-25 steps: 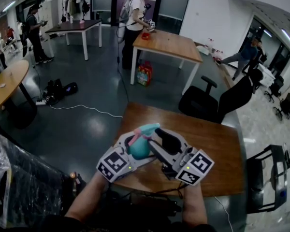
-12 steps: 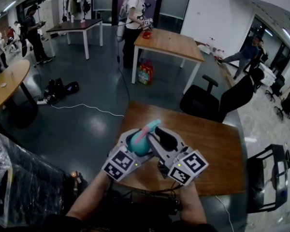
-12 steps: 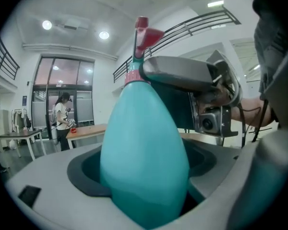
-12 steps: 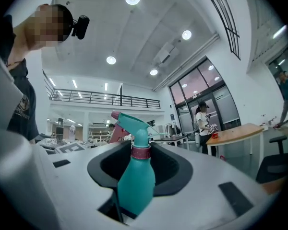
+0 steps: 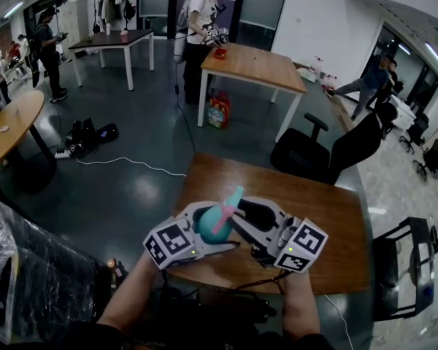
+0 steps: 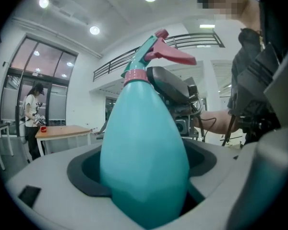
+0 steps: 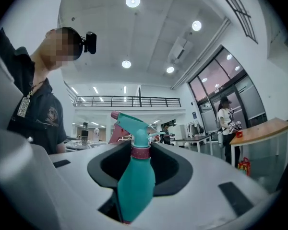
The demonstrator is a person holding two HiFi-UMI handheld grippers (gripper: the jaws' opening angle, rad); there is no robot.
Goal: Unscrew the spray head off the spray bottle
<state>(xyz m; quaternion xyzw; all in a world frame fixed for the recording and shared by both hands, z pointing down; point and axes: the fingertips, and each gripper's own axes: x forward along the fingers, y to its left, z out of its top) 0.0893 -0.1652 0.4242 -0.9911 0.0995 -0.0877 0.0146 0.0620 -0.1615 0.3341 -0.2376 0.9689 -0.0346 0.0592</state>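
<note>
Grips the teal spray bottle (image 6: 144, 147) round its wide body in the left gripper (image 5: 209, 228), jaws pressed to both sides, neck rising beyond the fingertips. Clasps the pink collar (image 7: 140, 152) under the spray head (image 7: 130, 122) between the part-closed jaws of the right gripper (image 5: 233, 221).

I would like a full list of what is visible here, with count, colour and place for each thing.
near table: 1, brown wood, under the grippers
far table: 1, brown wood, farther back
spray bottle: 1, teal with pink trigger and collar, between both grippers
office chair: 1, black, beyond the near table
red object: 1, on the far table
bag: 1, multicoloured, on the floor under the far table
people: at least three, around the room
left gripper: 1, grey, shut on the bottle's body
right gripper: 1, grey, shut on its neck
</note>
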